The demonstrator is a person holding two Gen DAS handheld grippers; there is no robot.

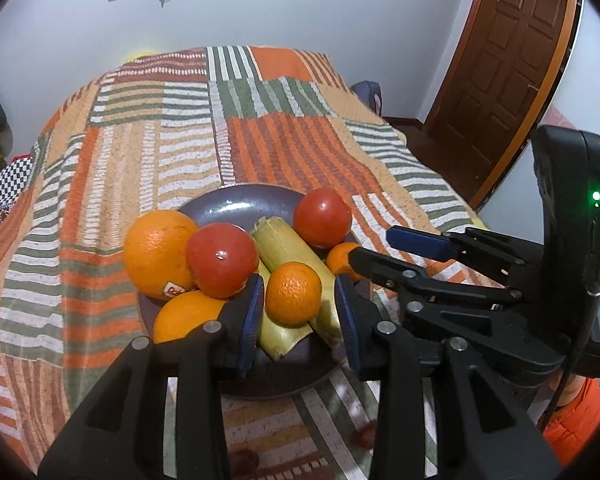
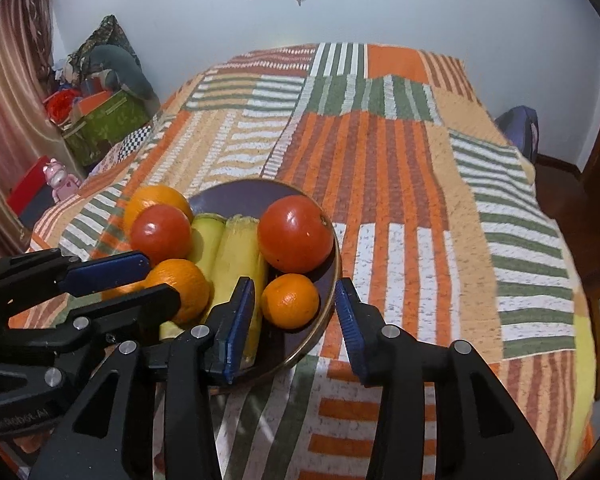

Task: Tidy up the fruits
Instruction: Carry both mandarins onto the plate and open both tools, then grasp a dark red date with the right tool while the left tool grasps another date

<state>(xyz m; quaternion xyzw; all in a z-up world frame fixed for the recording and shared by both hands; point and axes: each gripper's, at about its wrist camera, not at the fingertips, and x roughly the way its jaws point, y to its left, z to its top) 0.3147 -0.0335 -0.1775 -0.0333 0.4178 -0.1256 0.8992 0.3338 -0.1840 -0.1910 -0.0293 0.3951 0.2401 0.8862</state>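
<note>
A dark plate (image 1: 236, 200) (image 2: 236, 196) on a striped cloth holds two tomatoes (image 1: 222, 260) (image 1: 322, 218), big oranges (image 1: 156, 254), corn in husk (image 1: 288, 250) and two mandarins. My left gripper (image 1: 298, 280) stands open, its blue pads either side of the near mandarin (image 1: 293, 294), with a gap on the right. In the right wrist view my right gripper (image 2: 294, 283) is open around the other mandarin (image 2: 290, 300) at the plate's right rim, and neither pad touches it. Each gripper shows from the side in the other view, the right gripper (image 1: 370, 246) and the left gripper (image 2: 164, 278).
The striped orange, green and white cloth (image 1: 260, 140) covers the whole surface and hangs over its edges. A brown door (image 1: 504, 72) stands at the right. Boxes and clutter (image 2: 100, 120) sit on the floor to the left. An orange sleeve (image 1: 576, 420) shows at lower right.
</note>
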